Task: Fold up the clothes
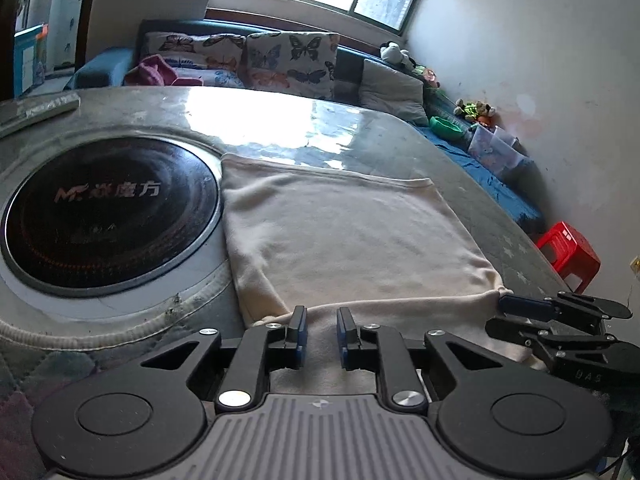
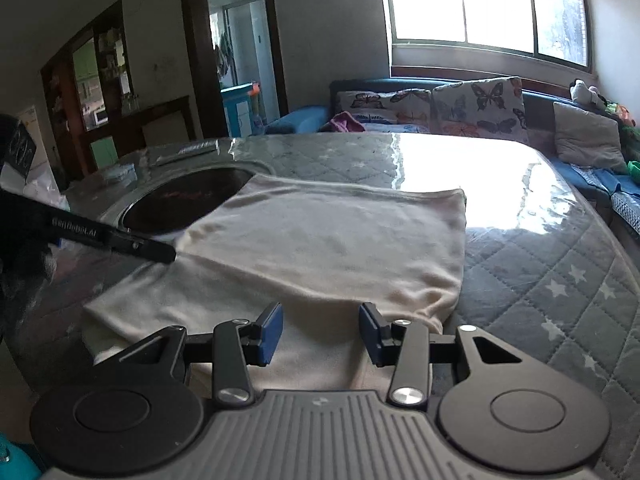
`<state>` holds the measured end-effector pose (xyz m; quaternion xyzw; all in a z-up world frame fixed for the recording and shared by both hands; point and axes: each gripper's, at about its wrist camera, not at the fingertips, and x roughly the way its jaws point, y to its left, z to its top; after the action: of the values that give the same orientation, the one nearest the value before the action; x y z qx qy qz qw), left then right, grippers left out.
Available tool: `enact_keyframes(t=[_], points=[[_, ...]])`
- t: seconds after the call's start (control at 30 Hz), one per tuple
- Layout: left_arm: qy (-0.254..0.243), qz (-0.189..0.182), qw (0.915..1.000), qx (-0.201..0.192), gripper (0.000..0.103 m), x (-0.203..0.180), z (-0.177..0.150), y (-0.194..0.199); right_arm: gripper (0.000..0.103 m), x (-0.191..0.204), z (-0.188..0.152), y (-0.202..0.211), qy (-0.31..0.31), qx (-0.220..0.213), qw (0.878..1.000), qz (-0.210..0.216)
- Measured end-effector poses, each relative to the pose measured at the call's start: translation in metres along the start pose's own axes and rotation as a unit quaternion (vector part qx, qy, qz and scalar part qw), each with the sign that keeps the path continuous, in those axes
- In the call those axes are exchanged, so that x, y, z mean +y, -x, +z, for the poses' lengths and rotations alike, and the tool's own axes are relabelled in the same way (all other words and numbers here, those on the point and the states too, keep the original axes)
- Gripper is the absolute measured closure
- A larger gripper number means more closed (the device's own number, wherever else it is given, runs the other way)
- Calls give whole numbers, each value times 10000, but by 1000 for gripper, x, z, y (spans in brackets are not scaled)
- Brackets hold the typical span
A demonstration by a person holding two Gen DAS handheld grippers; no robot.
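A cream garment (image 1: 344,236) lies partly folded on the table, a top layer folded over a lower layer; it also shows in the right wrist view (image 2: 328,244). My left gripper (image 1: 322,330) is open with a narrow gap, over the fold's near edge, and grips nothing. My right gripper (image 2: 320,330) is open wide over the near edge of the cloth. In the left wrist view the right gripper (image 1: 520,308) is at the cloth's right corner. In the right wrist view the left gripper's finger (image 2: 160,254) rests at the cloth's left edge.
A round black induction cooktop (image 1: 112,216) is set into the table (image 1: 460,168), left of the cloth. The table has a quilted grey cover under clear plastic. A sofa with butterfly cushions (image 1: 288,60) stands behind. A red stool (image 1: 568,252) stands on the right.
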<state>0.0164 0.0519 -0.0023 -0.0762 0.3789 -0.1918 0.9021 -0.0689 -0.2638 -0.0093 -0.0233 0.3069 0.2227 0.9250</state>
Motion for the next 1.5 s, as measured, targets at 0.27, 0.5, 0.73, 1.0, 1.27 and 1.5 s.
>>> enact_keyframes(t=[0.27,0.5,0.73,1.0,1.27,1.5], points=[[-583,2,9983,-53,67,-21,-13,12,60,8,-14,23,523,81,9981,-305],[-927,-134,9956,29,66,-32,-26,20,83,2,-22,33,219,226,9993,-206],[-960,-94,9953,72,63,-26,-28,20,99,-1,-14,47,22,110,9999,-60],[-1139,-8,9934,162,63,-23,-29,19,97,-5,-20,42,-1,434,9988,-217],[-1322,-233,9909,52,63,-39,-18,11,95,0,3,35,326,-131,9992,-182],[-1461,-255,9887,219,63,-49,-22,-10,94,3,4,-5,502,23,9987,-16]])
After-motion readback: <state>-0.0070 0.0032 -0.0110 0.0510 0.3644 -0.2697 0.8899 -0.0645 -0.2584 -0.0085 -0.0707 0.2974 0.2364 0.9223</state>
